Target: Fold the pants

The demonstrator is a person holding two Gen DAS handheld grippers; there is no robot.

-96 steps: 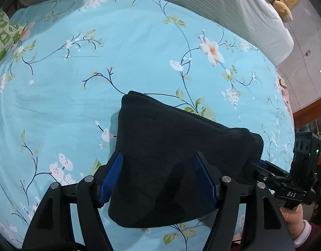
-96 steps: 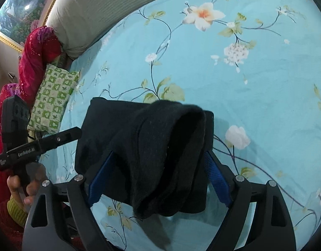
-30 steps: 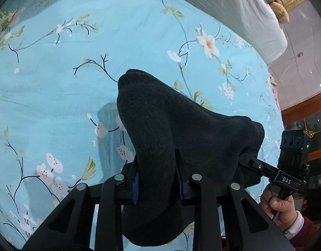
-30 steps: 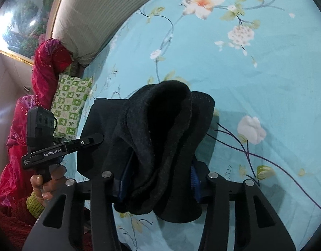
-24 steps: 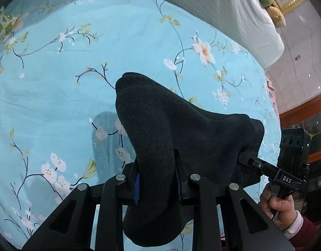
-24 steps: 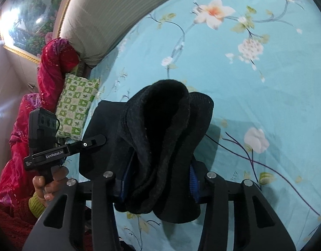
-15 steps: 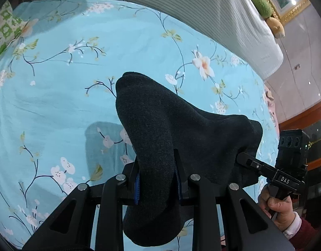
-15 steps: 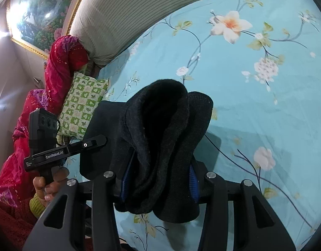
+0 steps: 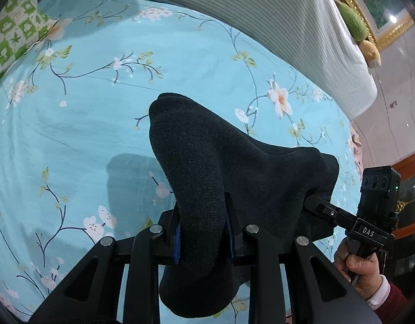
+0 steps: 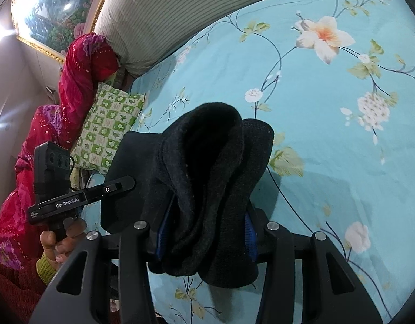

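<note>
The black pants (image 9: 223, 178), already a compact bundle, hang above the floral bed (image 9: 72, 135), left gripper (image 9: 203, 239) and right gripper (image 10: 204, 239) fingers clamped on them; laying down remains, toward 12 o'clock.

Pants (image 9: 213, 189) at frame centre, above bedsheet (image 9: 72, 135); left gripper (image 9: 203, 232) below, right gripper (image 9: 329, 210) at lower right, pillow (image 9: 10, 37) upper left, headboard (image 9: 261, 13) along top

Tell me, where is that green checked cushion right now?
In the right wrist view, the green checked cushion lies at the bed's left edge, beside the red blanket.
</note>
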